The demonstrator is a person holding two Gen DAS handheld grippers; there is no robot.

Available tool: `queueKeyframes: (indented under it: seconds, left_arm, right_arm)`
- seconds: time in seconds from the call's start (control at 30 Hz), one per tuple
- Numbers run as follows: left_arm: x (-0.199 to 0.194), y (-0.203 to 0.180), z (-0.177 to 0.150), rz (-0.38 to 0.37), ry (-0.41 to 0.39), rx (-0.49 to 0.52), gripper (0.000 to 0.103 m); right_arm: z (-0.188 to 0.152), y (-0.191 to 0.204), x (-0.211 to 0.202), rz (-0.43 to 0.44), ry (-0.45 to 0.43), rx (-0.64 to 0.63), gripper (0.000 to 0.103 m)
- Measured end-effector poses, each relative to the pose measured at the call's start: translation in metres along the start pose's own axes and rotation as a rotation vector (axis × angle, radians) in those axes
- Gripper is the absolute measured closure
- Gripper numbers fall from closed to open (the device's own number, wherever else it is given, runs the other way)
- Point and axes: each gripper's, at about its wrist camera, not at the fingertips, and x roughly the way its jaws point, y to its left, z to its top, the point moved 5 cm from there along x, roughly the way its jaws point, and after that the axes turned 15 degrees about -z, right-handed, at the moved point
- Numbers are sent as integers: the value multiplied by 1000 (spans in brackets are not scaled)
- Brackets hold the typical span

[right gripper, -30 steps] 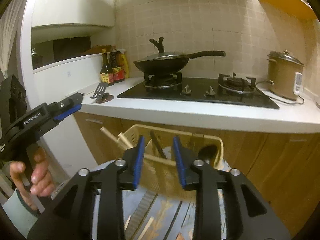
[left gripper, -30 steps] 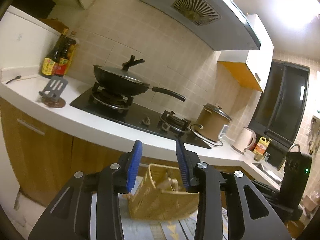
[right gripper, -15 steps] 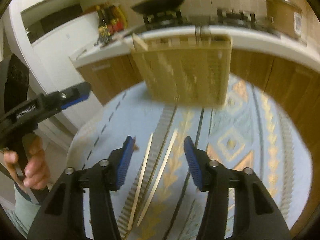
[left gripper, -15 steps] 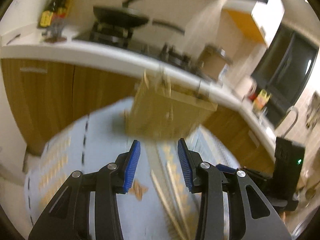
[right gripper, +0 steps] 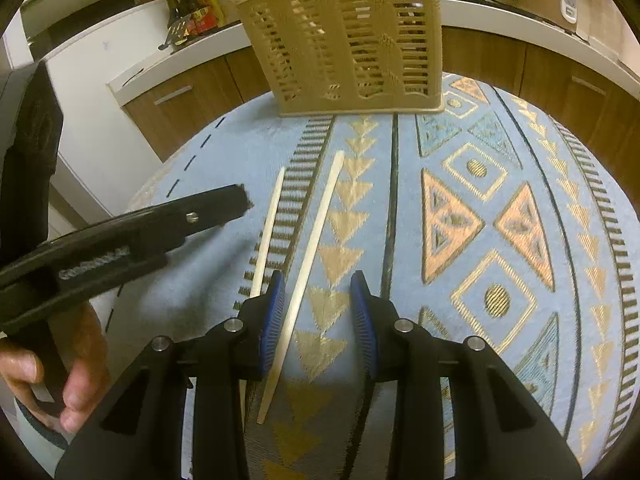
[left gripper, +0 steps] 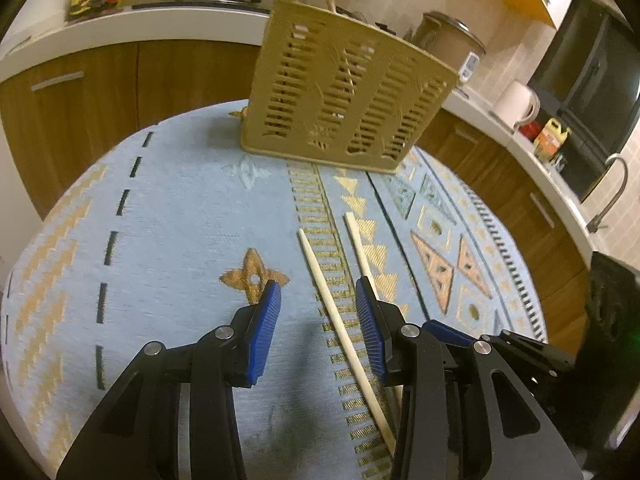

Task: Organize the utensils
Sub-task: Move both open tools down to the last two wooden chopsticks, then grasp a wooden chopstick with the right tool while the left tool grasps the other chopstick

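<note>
Two pale wooden chopsticks lie side by side on the blue patterned tablecloth (left gripper: 180, 220). In the left wrist view the left chopstick (left gripper: 336, 320) runs between my open left gripper (left gripper: 318, 308), and the right chopstick (left gripper: 358, 240) passes under its right finger. In the right wrist view the right chopstick (right gripper: 312, 248) lies between the fingers of my open right gripper (right gripper: 318, 300), and the left chopstick (right gripper: 270, 224) lies just outside its left finger. A tan slotted utensil basket (left gripper: 344, 108) stands at the far side of the table, with some utensils inside; it also shows in the right wrist view (right gripper: 344, 40).
The round table's edge (right gripper: 616, 208) curves close on all sides. Behind it run wooden cabinets (left gripper: 100, 80) and a white counter with a stove, pan, rice cooker (left gripper: 448, 40), kettle (left gripper: 516, 104) and bottles (right gripper: 192, 12). The left gripper's body (right gripper: 120, 236) shows in the right wrist view.
Both grippers have tilted down from the kitchen view and dropped toward the table. Each one now hovers low over the chopsticks, with the basket farther ahead.
</note>
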Motion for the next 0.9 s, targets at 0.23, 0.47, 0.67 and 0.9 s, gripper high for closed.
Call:
queueKeyframes:
  seconds: [0.23, 0.47, 0.67, 0.9]
  left_arm:
    - [11, -1, -5, 19, 18, -7, 66]
    - [18, -4, -10, 12, 34, -21, 66]
    - [25, -15, -13, 75, 52, 27, 66]
    - [33, -26, -16, 209, 73, 128, 96]
  right_arm:
    - [-12, 16, -5, -93, -40, -68, 76]
    - [-23, 29, -10, -193, -69, -171, 95]
    - [-24, 9, -12, -209, -57, -113, 99]
    - [-23, -20, -15, -196, -30, -24, 99]
